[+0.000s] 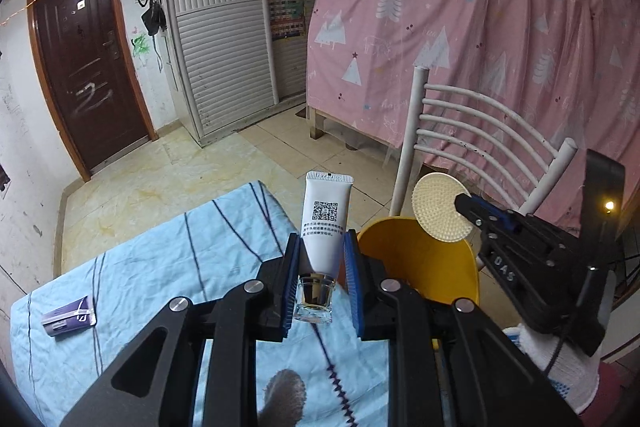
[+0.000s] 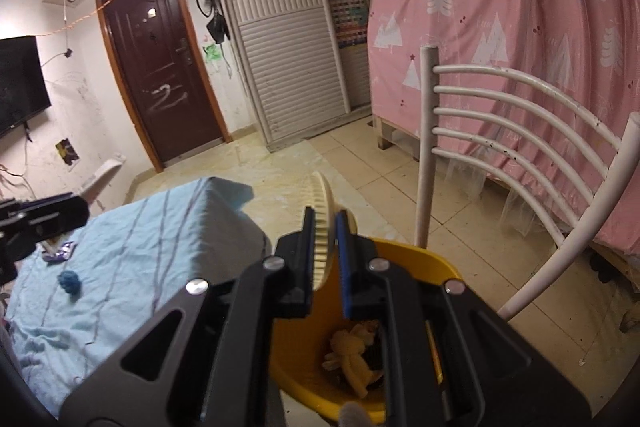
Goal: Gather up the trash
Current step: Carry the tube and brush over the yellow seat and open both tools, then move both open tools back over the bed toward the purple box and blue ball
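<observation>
Black linkages fill the bottom of both views. At lower centre of the left wrist view, the left tongs (image 1: 320,277) are clamped on a white tube (image 1: 325,227) that stands cap-down, its clear cap (image 1: 315,297) between the blue pads and its QR-code face turned to the camera; it is held above the near edge of the tabletop (image 1: 152,259), which wears a pale blue striped cloth. Just right of the tube is the yellow bin (image 1: 432,259), and above its rim at the right of the frame the right tongs (image 1: 466,205) hold a round cream brush (image 1: 438,207) with its bristle face showing. Only this view shows a small purple packet (image 1: 70,317) lying at the lower left of the cloth. The right wrist view shows the same brush (image 2: 326,223) edge-on at centre, pinched between the closed pads of the right tongs (image 2: 325,227), directly over the bin (image 2: 416,255). Only here can one see into the bin, where a yellowish soft toy (image 2: 352,351) lies at lower centre. This view also shows a blue crumpled lump (image 2: 71,283) on the cloth at left, and the left tongs' tip (image 2: 48,217) at the left edge. A white chair (image 2: 520,131) stands behind the bin.
</observation>
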`<state>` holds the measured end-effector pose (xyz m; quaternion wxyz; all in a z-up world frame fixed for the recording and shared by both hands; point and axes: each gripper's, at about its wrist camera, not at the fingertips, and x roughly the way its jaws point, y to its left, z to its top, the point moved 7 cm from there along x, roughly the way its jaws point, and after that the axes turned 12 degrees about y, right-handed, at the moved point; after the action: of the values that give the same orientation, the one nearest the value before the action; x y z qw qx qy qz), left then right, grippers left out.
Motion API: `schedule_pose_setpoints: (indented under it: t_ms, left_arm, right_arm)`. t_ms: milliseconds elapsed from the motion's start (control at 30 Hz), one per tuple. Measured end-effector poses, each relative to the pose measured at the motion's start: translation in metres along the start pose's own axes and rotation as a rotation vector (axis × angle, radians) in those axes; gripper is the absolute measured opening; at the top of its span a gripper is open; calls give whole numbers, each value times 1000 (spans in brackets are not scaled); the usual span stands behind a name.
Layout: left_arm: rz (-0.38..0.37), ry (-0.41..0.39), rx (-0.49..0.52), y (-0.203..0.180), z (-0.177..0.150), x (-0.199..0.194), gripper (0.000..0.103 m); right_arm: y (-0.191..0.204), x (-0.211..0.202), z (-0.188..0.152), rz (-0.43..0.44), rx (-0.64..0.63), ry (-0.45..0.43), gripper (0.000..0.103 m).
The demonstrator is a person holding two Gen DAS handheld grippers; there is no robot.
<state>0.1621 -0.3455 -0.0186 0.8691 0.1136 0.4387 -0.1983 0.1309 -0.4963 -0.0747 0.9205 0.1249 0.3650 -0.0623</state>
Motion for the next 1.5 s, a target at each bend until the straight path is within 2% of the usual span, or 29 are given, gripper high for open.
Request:
schedule_pose_setpoints:
  t_ms: [267,333,400,567,900,933,1000,1067,1500]
  left_arm:
    - [-8,47,7,-18,9,31,13]
    - [-18,61,6,-23,12,39,13]
    - [-29,71,5,-25,13,46,13]
    - [-65,94,16,-43,16,62,13]
    - [-102,88,35,-72,28,76,14]
    - [-105,90,30,-72,29,78,15]
    - [-112,95,19,-72,31,81,30]
    - [-119,96,12,-70,30,81,36]
    - [-116,78,-27,-30,21,66,36]
  right_arm:
    - [-17,21,-6,-23,1,-10,11]
    - [-19,21,-7,-32,-5,-12,16]
    - [-24,20,-8,-41,-5,-16,28]
    - [-35,10,-13,-61,20,-30,28]
    - [-47,-1,-21,-98,32,-24,30]
    - [-48,-2,-21,-98,35,-23,30]
    - [-49,-3,-23,-97,39,-21,31]
    - [-49,-4,-23,-96,40,-18,32]
    - [-18,-16,-13,-72,8,-31,35]
